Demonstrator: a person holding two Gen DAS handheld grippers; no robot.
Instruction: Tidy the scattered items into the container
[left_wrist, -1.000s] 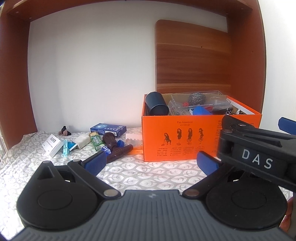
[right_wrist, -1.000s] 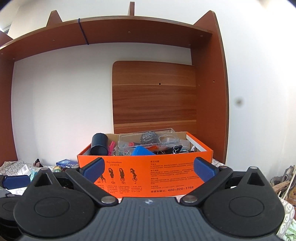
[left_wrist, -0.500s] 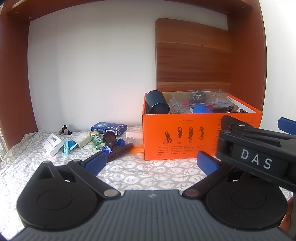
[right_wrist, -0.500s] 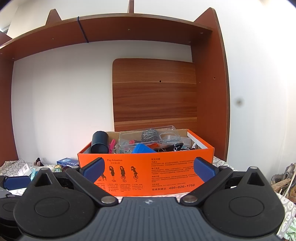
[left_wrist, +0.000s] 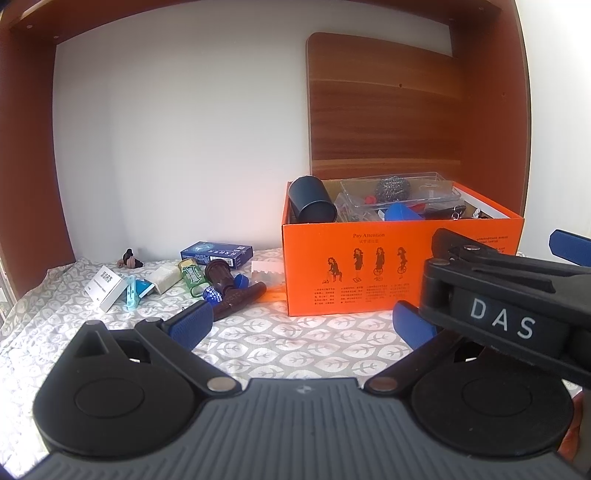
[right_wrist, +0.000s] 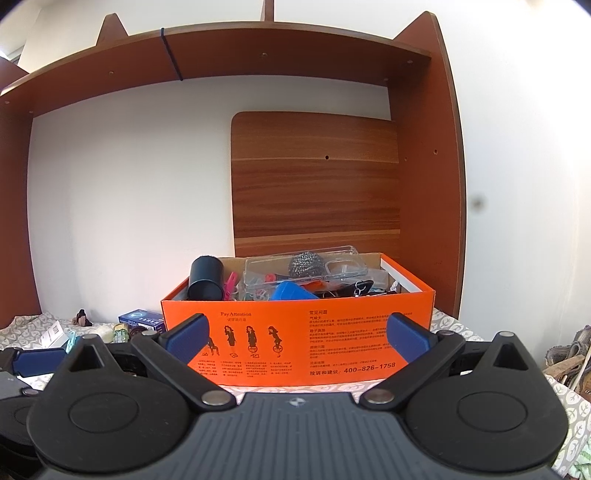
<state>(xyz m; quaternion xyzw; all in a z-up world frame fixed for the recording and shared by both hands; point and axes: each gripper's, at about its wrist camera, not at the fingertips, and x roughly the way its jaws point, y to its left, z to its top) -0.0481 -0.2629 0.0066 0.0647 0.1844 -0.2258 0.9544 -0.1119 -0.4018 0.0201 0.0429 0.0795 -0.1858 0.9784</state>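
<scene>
An orange cardboard box (left_wrist: 369, 273) stands on the patterned cloth, filled with a dark cup (left_wrist: 312, 203), a steel scourer (left_wrist: 393, 188) and clear plastic cases. It also shows in the right wrist view (right_wrist: 295, 343). Left of it lie scattered items: a blue carton (left_wrist: 216, 253), a brown tool (left_wrist: 229, 291), a green tube (left_wrist: 190, 275), a white box (left_wrist: 105, 291) and a turquoise clip (left_wrist: 132, 297). My left gripper (left_wrist: 301, 325) is open and empty, back from the items. My right gripper (right_wrist: 297, 334) is open and empty, facing the box front.
A wooden board (right_wrist: 314, 177) leans on the wall behind the box. Brown shelf sides (left_wrist: 26, 147) frame the desk at left and right (right_wrist: 439, 166). A small dark hair tie (left_wrist: 129, 258) lies at the back left. The right gripper's body (left_wrist: 517, 306) crosses the left view's right side.
Both views have tilted slightly, so the box sits a little lower and farther. Neither gripper's fingers changed their opening. The items have not moved.
</scene>
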